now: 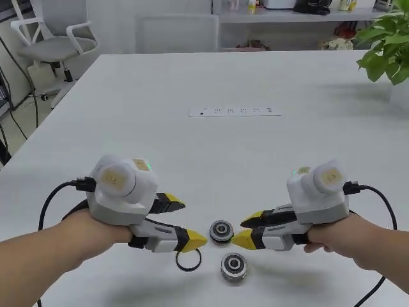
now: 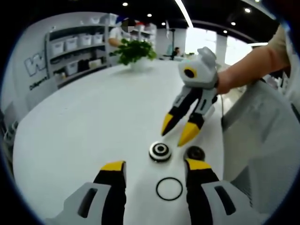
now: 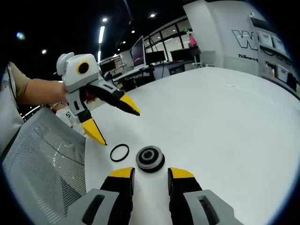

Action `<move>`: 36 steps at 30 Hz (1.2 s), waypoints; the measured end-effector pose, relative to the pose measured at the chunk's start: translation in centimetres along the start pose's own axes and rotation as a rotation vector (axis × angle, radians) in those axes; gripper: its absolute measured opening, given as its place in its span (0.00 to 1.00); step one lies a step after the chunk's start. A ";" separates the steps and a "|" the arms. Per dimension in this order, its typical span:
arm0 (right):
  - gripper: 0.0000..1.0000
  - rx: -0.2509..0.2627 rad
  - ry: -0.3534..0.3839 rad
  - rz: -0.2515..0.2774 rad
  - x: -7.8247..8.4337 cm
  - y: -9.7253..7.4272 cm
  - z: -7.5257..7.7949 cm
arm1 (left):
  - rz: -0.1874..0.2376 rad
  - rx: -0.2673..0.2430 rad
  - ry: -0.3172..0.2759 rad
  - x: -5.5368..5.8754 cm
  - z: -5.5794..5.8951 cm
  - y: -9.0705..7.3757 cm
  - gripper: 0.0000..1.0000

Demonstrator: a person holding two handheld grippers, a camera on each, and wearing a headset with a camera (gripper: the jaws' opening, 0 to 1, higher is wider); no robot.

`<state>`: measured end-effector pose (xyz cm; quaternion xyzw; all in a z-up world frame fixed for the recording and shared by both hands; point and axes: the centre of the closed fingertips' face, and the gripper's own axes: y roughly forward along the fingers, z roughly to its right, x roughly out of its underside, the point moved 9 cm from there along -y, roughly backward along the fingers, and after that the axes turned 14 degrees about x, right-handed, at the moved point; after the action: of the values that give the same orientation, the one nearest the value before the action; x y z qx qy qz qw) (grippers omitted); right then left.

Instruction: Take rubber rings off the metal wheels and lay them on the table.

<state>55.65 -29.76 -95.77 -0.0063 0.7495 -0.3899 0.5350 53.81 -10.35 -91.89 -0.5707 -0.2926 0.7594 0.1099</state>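
Black and thin, a loose rubber ring lay flat on the smooth white table, close to the near edge and just left of two small round metal wheels. One metal wheel sat a little farther out and the other nearer the person. The two were just beside each other but apart, and the ring touched neither. Whether either wheel wore a ring of its own I could not tell.

The left gripper, white-bodied with black jaws and yellow tips, pointed in from the left. Its jaws were spread wide and held nothing. In the left gripper view the ring showed in the gap between them. The right gripper, of the same make, pointed in from the right with its jaws parted only narrowly, also holding nothing. The farther wheel lay just ahead of its tips. The two grippers faced each other across that wheel, near but not touching.

Beyond the wheels the tabletop ran wide and open to a flat white socket strip set mid-table, then on to the far edge. A green potted plant stood at the far right, and a white office chair past the far left edge. In the right gripper view a grey mesh chair back showed just past the near edge.
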 end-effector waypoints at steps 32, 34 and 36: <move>0.28 -0.013 -0.026 -0.007 0.4 0.1 -0.2 | -0.062 0.080 0.014 -0.5 -0.2 4.6 0.32; 0.28 -0.013 -0.026 -0.007 0.4 0.1 -0.3 | -0.069 0.078 0.015 -0.5 -0.2 4.9 0.31; 0.28 -0.012 -0.025 -0.007 0.5 0.1 -0.2 | -0.072 0.081 0.014 -0.5 -0.3 5.1 0.29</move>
<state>55.30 -29.80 -96.17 -0.0171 0.7450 -0.3872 0.5430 55.08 -14.57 -94.45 -0.5602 -0.2813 0.7621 0.1621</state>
